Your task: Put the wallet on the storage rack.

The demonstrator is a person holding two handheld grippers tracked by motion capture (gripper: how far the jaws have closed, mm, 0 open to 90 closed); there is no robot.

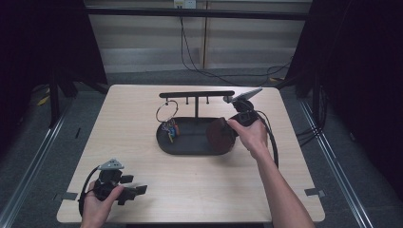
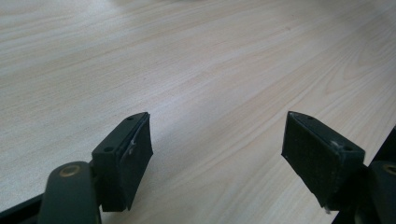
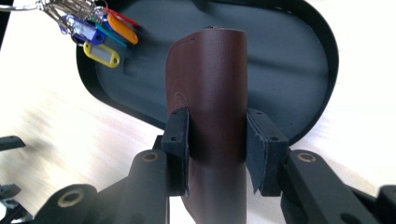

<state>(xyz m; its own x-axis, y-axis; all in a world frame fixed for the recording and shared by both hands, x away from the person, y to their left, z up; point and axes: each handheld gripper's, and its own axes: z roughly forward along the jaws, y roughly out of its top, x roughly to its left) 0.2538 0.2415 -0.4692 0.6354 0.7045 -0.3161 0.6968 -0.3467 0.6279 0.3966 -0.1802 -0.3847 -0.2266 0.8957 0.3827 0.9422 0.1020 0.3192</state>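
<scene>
Here the right tongs (image 3: pixel 217 149) clamp a brown leather wallet (image 3: pixel 212 93) above the black tray (image 3: pixel 299 70), its lower end cut off from view. Key tags (image 3: pixel 100 53) show no readable writing. The left tongs (image 2: pixel 217 158) gape over bare tabletop (image 2: pixel 187 56) near its front edge.

No text, label, brand or number can be read on anything here.

Brown leather wallet (image 3: pixel 210 93), folded, upright, spine up, pinched betw. jaws, over black oval tray (image 3: pixel 299 60), tray's 3 o'clock end
</scene>
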